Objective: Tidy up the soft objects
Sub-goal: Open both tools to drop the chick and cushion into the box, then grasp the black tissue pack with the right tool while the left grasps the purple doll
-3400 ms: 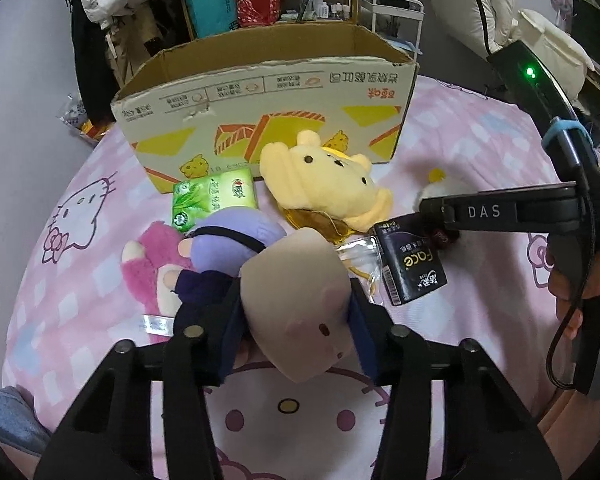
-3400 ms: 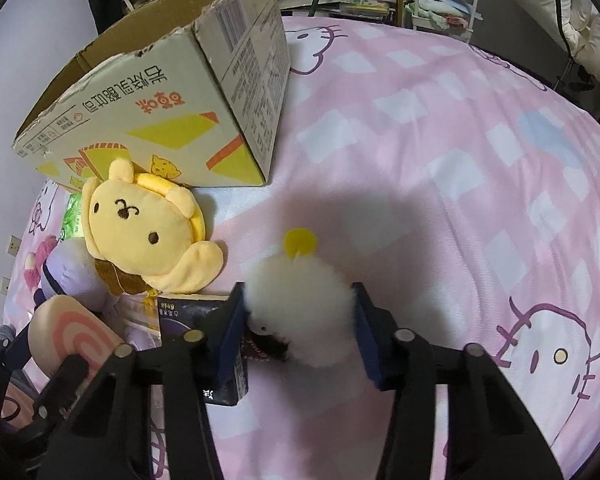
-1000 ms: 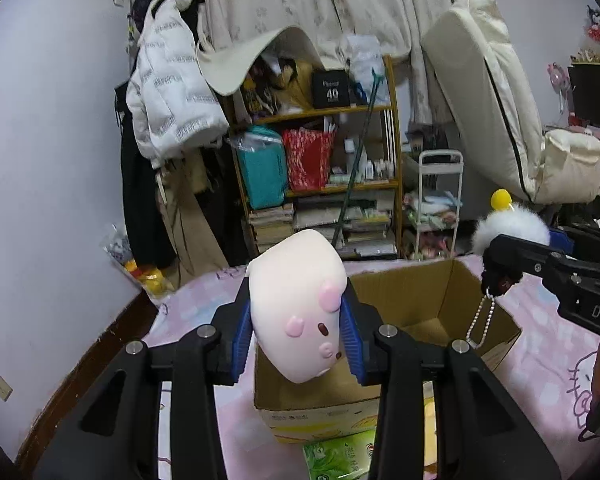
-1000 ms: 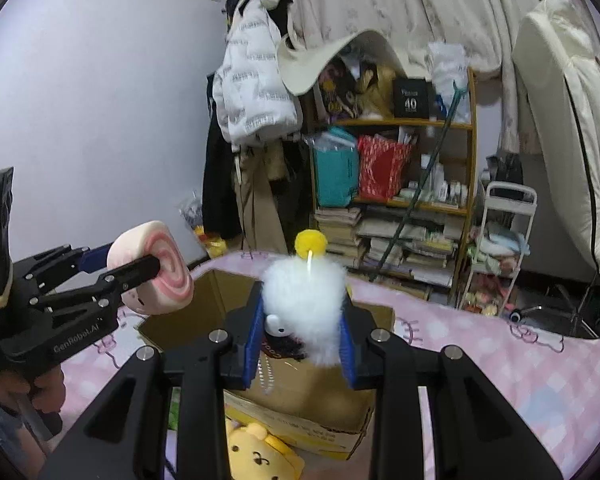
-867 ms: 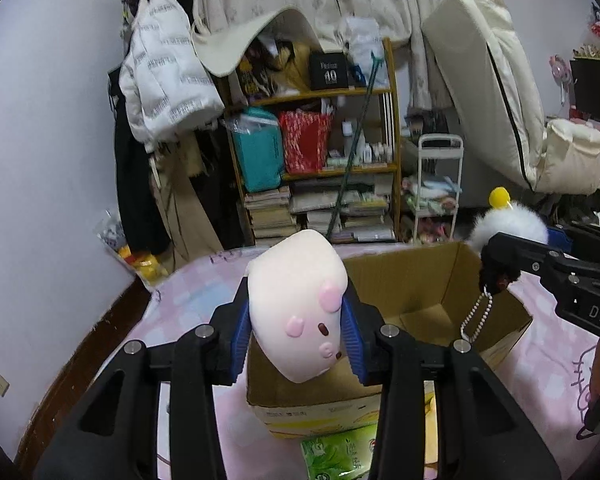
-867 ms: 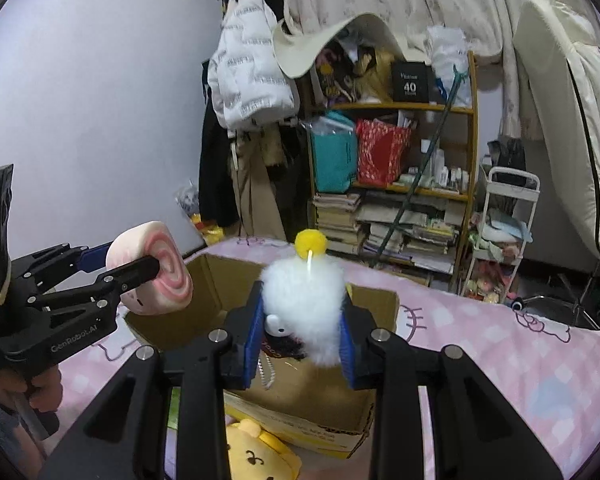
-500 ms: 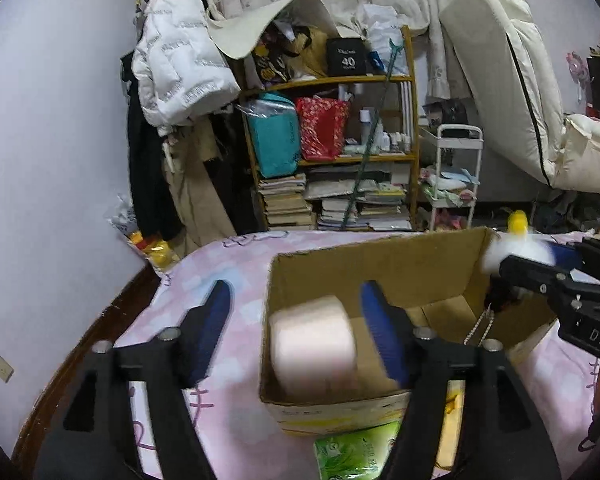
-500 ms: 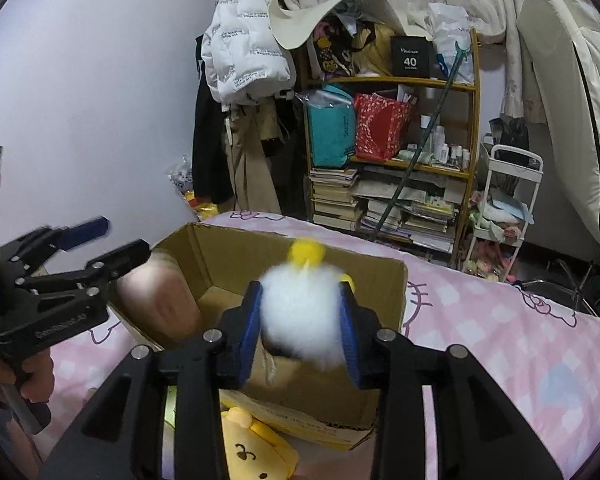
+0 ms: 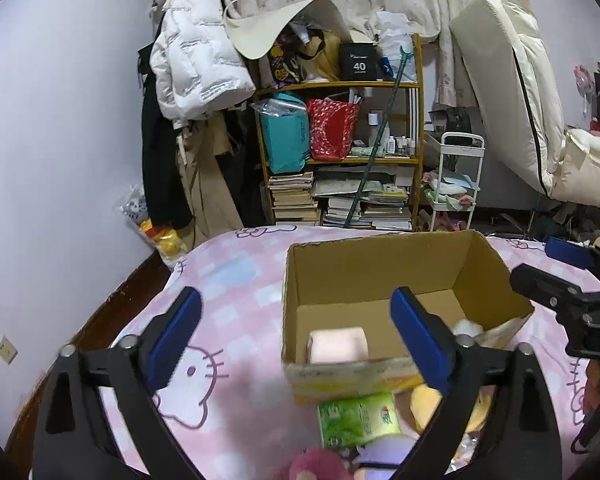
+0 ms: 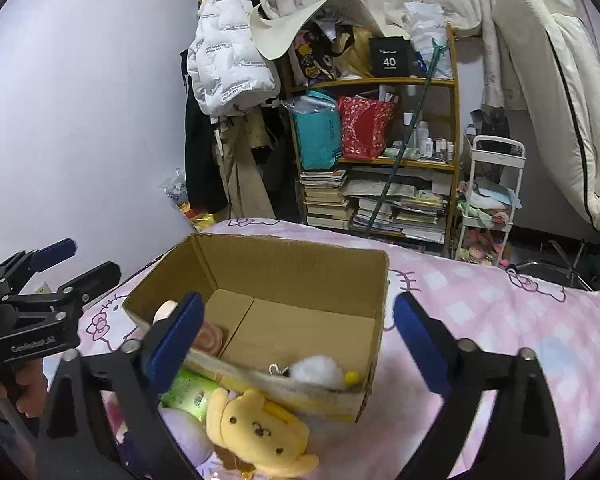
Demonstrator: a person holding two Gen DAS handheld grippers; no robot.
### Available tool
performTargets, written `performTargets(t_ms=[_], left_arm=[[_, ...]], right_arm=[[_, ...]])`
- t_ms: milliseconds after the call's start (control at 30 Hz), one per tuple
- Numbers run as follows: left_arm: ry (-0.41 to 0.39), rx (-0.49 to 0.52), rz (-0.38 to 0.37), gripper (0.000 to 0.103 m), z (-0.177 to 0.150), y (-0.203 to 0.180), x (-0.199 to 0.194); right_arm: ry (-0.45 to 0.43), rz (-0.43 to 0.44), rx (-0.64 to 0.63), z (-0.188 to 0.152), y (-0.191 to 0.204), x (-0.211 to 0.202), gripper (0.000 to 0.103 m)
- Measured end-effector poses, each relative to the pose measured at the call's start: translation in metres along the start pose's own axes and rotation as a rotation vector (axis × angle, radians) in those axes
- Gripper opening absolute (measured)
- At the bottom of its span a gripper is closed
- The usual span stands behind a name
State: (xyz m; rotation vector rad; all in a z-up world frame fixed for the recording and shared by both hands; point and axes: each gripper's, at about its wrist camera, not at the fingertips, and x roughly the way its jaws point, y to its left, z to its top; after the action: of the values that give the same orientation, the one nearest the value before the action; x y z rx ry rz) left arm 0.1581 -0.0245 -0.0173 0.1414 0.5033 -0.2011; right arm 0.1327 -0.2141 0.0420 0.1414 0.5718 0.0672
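Observation:
An open cardboard box [image 9: 380, 256] [image 10: 300, 260] stands on the pink bed. A pink roll-shaped plush [image 9: 338, 345] [image 10: 206, 334] lies inside at its near left. A white fluffy pompom toy with a yellow ball [image 10: 320, 372] lies inside at the near right; its top shows in the left wrist view [image 9: 466, 326]. My left gripper [image 9: 296, 336] is open and empty above the box's near edge. My right gripper [image 10: 296, 334] is open and empty above the box. A yellow dog plush [image 10: 260, 428] and a purple plush [image 9: 384, 456] lie in front of the box.
A green tissue pack [image 9: 358, 420] [image 10: 190, 394] lies before the box, a pink plush [image 9: 316, 466] nearer still. The bed's wooden edge [image 9: 112, 312] runs at the left. A cluttered bookshelf [image 9: 340, 152], hanging coats [image 9: 196, 80] and a white trolley [image 10: 492, 200] stand behind.
Both grippers have opened over the box. The pink roll plush has dropped from the left one and the white pompom from the right one; both now lie inside the box.

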Motion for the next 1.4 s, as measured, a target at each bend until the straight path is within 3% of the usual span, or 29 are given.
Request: performTargets(t_ms=[367,833,1133,1400], left_arm=[[0.06,-0.009,-0.01,0.1,-0.012,0.011,-0.048],[0.105,-0.021,-0.033,0.1,-0.042,0.014,-0.088],[0.121,0.051,-0.074,0.1,-0.05,-0.006,-0.089],[0.196,0.135,-0.116,0.1,-0.058,-0.032,-0.067]], right_arm=[[-0.02,-0.026,0.012,-0.011,0.01,-0.051,0.103],[0.051,-0.021,0.025,-0.044,0.023,-0.076,0.103],[0.084,-0.036,0.03,-0.052,0.02,-0.075,0.103],[0.125,-0.054,0.06,-0.056,0.01,-0.056,0.103]])
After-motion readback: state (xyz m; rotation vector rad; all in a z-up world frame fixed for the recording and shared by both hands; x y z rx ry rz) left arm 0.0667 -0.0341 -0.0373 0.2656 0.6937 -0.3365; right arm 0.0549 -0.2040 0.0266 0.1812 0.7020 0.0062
